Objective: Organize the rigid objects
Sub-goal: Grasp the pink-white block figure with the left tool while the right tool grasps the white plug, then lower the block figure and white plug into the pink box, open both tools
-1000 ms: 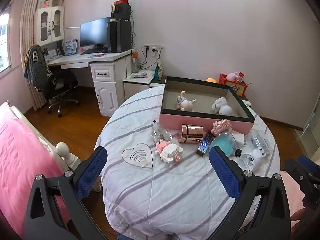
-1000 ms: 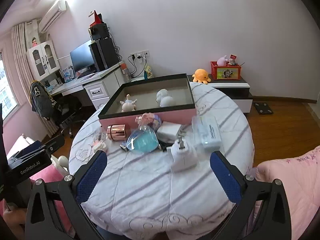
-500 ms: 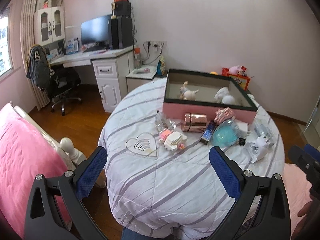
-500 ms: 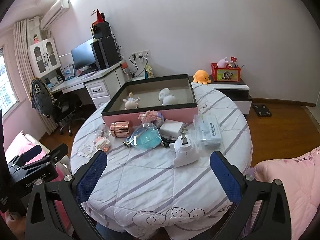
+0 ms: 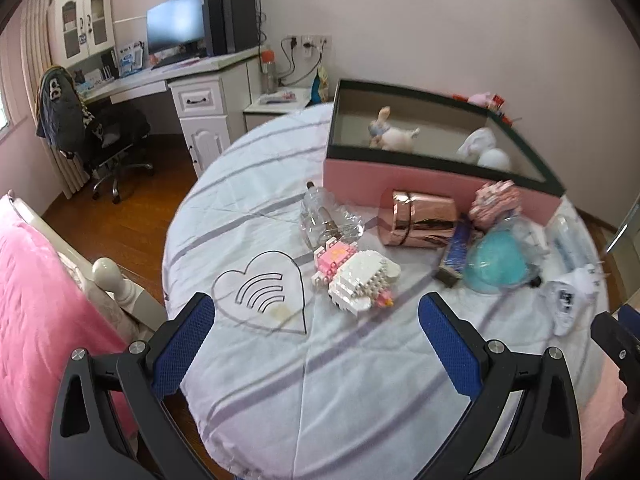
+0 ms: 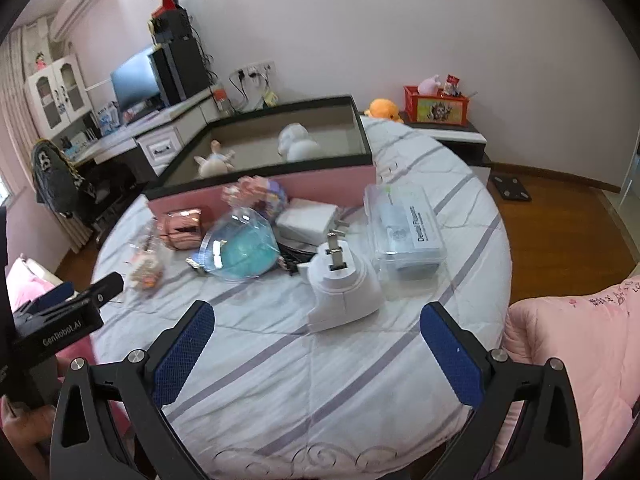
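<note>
A pink box [image 5: 424, 184] with a dark rim stands at the back of the round table and holds small figurines [image 5: 390, 136]. In front of it lie a rose-gold cylinder [image 5: 420, 218], a white and pink brick toy [image 5: 358, 276], a clear bottle [image 5: 328, 218], a teal ball in clear casing [image 5: 496, 266], a white plug adapter [image 6: 342, 284] and a clear plastic case [image 6: 406, 228]. My left gripper [image 5: 316, 340] is open and empty above the table's near edge, close to the heart-shaped card [image 5: 264, 290]. My right gripper [image 6: 316, 344] is open and empty, just short of the plug adapter.
The table wears a white striped cloth [image 5: 360, 380]. A pink bed [image 5: 36, 320] lies to the left and a pink quilt [image 6: 580, 340] to the right. A desk with a monitor [image 5: 176, 36] and an office chair [image 5: 92, 132] stand behind.
Both grippers have moved forward toward the table, so the objects look larger and closer. Both stay open and empty.
</note>
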`<state>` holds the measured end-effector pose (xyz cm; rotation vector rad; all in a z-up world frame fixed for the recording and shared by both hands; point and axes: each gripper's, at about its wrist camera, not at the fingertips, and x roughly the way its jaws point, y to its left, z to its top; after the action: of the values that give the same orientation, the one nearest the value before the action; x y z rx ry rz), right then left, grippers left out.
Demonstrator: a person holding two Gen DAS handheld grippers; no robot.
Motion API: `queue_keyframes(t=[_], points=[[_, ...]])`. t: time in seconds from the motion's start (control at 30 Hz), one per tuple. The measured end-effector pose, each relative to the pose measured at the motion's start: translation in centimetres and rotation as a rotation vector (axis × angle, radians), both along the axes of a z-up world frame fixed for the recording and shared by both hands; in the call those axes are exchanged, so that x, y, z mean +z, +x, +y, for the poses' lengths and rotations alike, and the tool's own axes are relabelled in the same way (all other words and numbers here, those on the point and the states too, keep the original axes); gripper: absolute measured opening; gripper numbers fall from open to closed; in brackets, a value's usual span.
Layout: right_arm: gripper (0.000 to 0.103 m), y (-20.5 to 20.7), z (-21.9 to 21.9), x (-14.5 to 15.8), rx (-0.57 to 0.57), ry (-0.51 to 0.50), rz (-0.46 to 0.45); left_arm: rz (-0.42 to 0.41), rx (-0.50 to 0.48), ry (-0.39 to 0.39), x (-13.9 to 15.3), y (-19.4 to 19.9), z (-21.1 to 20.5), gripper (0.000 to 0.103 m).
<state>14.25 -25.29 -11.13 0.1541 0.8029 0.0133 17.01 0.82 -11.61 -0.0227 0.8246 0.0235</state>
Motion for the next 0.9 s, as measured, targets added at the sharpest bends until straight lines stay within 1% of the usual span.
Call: queue_keyframes(t=[0.1, 0.27, 0.43, 0.5, 0.53, 0.57, 0.6, 0.63, 0.67, 0.8, 0.9], points=[[0.103, 1.1, -0.4, -1.3, -0.018, 0.005, 0.031, 0.035, 0.009, 0.0, -1.4, 1.6, 0.1, 0.103], [0.103, 2.7, -0.6, -2.9, -0.029, 0.011, 0.06, 0.077, 0.009, -0.038, -3.3, 3.6, 0.1, 0.103], [0.089, 3.7, -0.3, -3.8, -0.023, 0.016, 0.072, 0.075, 0.008, -0.013, -3.7, 4.8, -0.5, 0.103], [0.077, 3.9, -0.2, -3.7, -0.027, 0.008, 0.065, 0.073, 0.001, -0.022, -3.6, 5.1, -0.4, 0.102], [0.073, 4.0, -0.1, -3.7, -0.027, 0.006, 0.062, 0.071, -0.004, -0.035, -3.6, 5.2, -0.2, 0.1], [0.066, 4.2, -0.1, -3.6, -0.026, -0.002, 0.062, 0.067, -0.011, -0.048, -3.5, 5.2, 0.0, 0.095], [0.06, 4.2, -0.2, -3.6, -0.023, -0.004, 0.061, 0.062, -0.019, -0.059, -3.4, 5.1, 0.1, 0.092], [0.056, 4.2, -0.2, -3.6, -0.019, -0.003, 0.059, 0.057, -0.028, -0.07, -3.3, 5.0, 0.1, 0.088], [0.051, 4.1, -0.2, -3.5, -0.014, 0.003, 0.056, 0.055, -0.033, -0.074, -3.2, 5.2, 0.2, 0.079], [0.051, 3.5, -0.3, -3.4, 0.001, 0.028, 0.042, 0.039, -0.045, -0.091, -3.0, 4.5, 0.6, 0.062], [0.051, 3.0, -0.1, -3.3, 0.015, 0.04, 0.04, 0.038, -0.048, -0.126, -2.8, 3.8, 1.2, 0.061]])
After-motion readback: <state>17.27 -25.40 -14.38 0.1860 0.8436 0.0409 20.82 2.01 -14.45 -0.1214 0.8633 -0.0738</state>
